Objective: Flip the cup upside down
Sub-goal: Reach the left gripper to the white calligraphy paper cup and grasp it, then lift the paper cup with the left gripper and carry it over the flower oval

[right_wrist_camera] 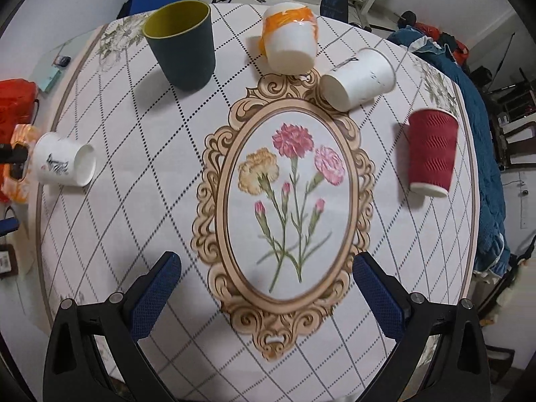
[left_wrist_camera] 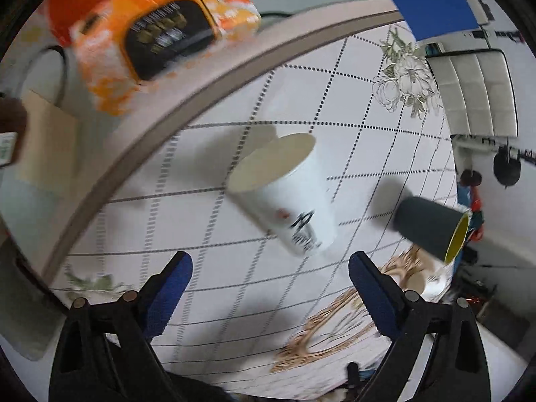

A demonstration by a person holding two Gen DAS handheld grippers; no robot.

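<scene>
Left gripper point(left_wrist_camera: 269, 268) hangs over the worktop point(left_wrist_camera: 207, 221), jaws spread wide and holding nothing. Just ahead of them stands the printed white cup point(left_wrist_camera: 284, 194), mouth up, dark lettering on its side, right between the lines of the two blue fingers point(left_wrist_camera: 171, 288) but not touching either. Off to its right in this tilted, blurry view sits the dark green cup point(left_wrist_camera: 432, 227), yellow inside showing. Beyond the worktop's edge, an orange carton point(left_wrist_camera: 160, 40) lies out of focus.

Over to the right wrist view: right gripper point(right_wrist_camera: 266, 274) hovers above the oval flower print point(right_wrist_camera: 288, 201), jaws wide apart, empty too. From here the printed white cup point(right_wrist_camera: 63, 164) is at the far left edge of the worktop point(right_wrist_camera: 140, 201), well apart from this gripper. The dark green cup point(right_wrist_camera: 181, 43) stands at the back left, open end up. Beside it, a white cup with orange tape point(right_wrist_camera: 289, 38), then a plain white paper cup point(right_wrist_camera: 358, 78) near it. A red ribbed cup point(right_wrist_camera: 432, 150) stands apart on the right, rim down.
</scene>
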